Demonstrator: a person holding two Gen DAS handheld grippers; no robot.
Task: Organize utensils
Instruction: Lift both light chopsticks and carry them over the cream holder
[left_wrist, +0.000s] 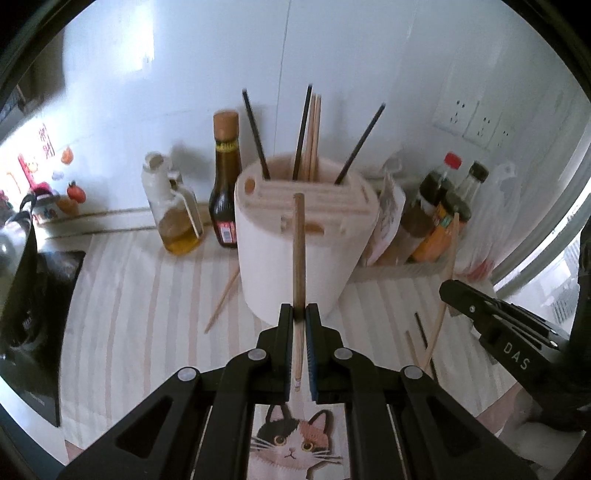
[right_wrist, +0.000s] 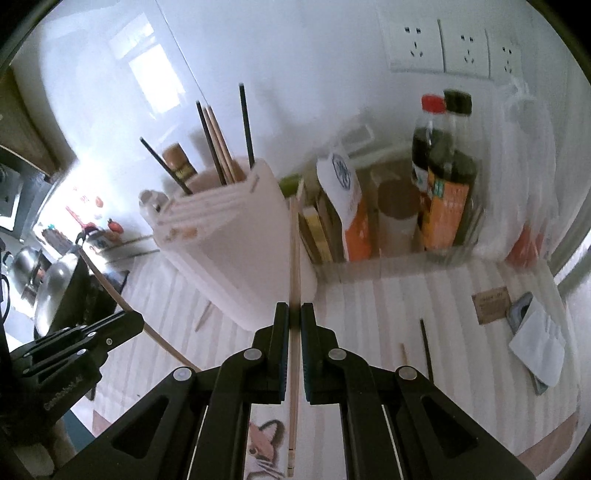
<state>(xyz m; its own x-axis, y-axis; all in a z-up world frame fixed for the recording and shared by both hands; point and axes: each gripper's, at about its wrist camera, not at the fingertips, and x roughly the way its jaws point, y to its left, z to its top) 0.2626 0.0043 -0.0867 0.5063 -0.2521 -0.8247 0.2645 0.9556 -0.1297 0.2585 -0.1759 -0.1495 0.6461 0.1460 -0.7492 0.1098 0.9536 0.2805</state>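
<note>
A pale pink utensil holder (left_wrist: 295, 258) stands on the striped mat, with three black chopsticks (left_wrist: 301, 136) and a few wooden ones (left_wrist: 314, 136) upright in its slots. It also shows in the right wrist view (right_wrist: 236, 251). My left gripper (left_wrist: 300, 314) is shut on a wooden chopstick (left_wrist: 298, 251) that points up in front of the holder. My right gripper (right_wrist: 294, 314) is shut on another wooden chopstick (right_wrist: 293, 251), to the right of the holder. Loose chopsticks lie on the mat: a wooden one (left_wrist: 223, 299) left of the holder, a black one (right_wrist: 425, 347) and a short wooden one (right_wrist: 405, 354) at the right.
Oil bottle (left_wrist: 177, 218) and brown sauce bottle (left_wrist: 224, 184) stand left behind the holder. A clear bin (right_wrist: 388, 266) of bottles and packets stands at the right. A black pot (left_wrist: 22, 295) is at the left. Wall sockets (right_wrist: 454, 48) are behind. A card and packet (right_wrist: 532, 332) lie at the right.
</note>
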